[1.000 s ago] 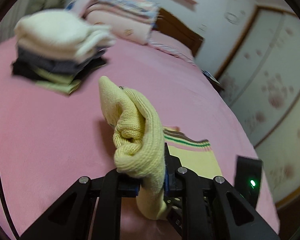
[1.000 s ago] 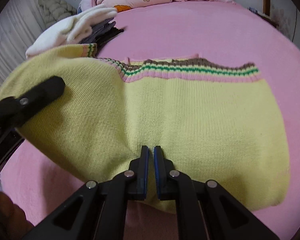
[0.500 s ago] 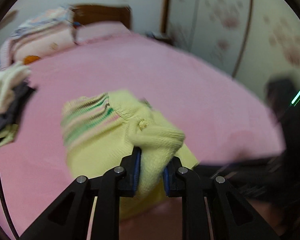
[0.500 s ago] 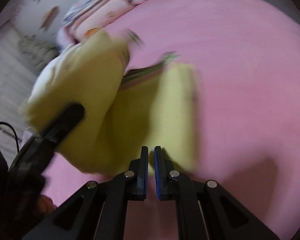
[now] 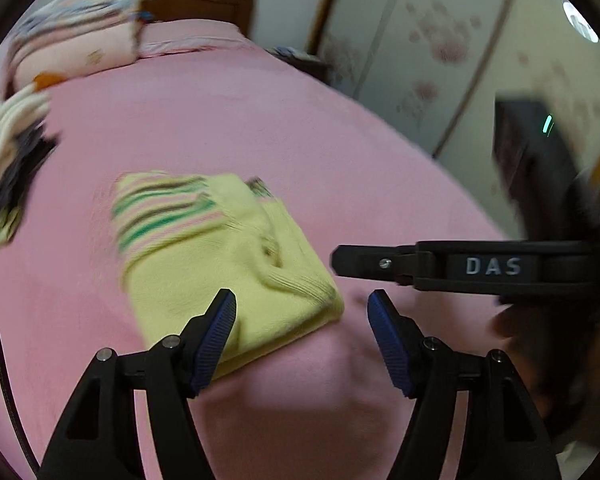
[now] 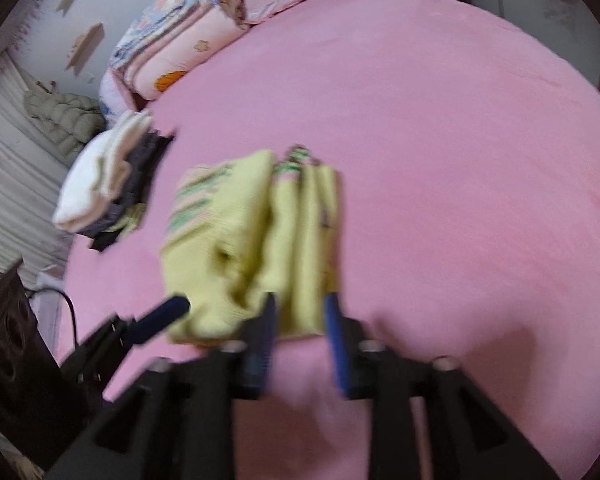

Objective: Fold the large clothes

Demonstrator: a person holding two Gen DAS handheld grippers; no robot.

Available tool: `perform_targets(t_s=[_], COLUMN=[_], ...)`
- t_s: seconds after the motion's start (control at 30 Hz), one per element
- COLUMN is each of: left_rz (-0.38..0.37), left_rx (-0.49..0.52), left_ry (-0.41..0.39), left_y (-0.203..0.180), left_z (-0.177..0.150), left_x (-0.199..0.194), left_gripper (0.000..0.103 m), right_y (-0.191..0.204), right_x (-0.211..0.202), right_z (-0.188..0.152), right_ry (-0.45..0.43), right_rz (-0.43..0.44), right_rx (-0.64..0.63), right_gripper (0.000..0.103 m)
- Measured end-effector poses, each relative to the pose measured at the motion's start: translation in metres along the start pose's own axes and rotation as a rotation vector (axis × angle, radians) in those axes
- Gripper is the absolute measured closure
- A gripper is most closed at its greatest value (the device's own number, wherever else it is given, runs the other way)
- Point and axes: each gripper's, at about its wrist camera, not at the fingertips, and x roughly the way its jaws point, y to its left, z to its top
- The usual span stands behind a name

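Across the pink bed (image 5: 228, 120), which filled both views, everything else could be placed by reference to the folded yellow sweater (image 5: 220, 264) lying near its middle. Beyond the sweater, toward the headboard, a pile of folded quilts (image 6: 172, 40) was seen; to the sweater's side, well apart from it, a stack of folded clothes (image 6: 100, 184) topped by a white garment was set. The sweater itself had been laid down as a compact bundle, its striped hem uppermost at the far end. Just short of the sweater's near edge the left gripper (image 5: 302, 340) was held with its fingers spread wide and nothing between them, its jaws having just been opening; the right gripper (image 6: 300, 332) was likewise parted, its jaws having just been opening, with the sweater's near edge seen between the fingers but, as far as the blur allowed, not pinched. The step in hand was judged to be the release after the final fold. To do it well, both grippers would best be drawn straight back and up so no knit loop is snagged and the layers are not dragged open; the bundle's loose near corner could then be pressed flat. On the right gripper's arm, beside the sweater in the left view, the raised letters "DAS" (image 5: 494, 266) could be read.
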Motion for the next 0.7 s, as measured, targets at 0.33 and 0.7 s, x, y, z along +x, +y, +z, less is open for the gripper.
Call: perform_targets(t_s=[0.33, 0.7], left_rz=[0.188, 0.144], left_rx=[-0.31, -0.331], left_ry=[0.001, 0.079], left_y=[0.095, 0.102], left_z=[-0.004, -0.014], left_x=[0.005, 0.059], left_gripper=[0.036, 0.036], right_y=[0.02, 0.01], right_x=[0.062, 0.068], right_z=[0.023, 0.028], right_ry=[0.125, 0.092], right_rz=[0.009, 0.016], right_rx=[0.01, 0.079], right_gripper=[0.051, 0.047])
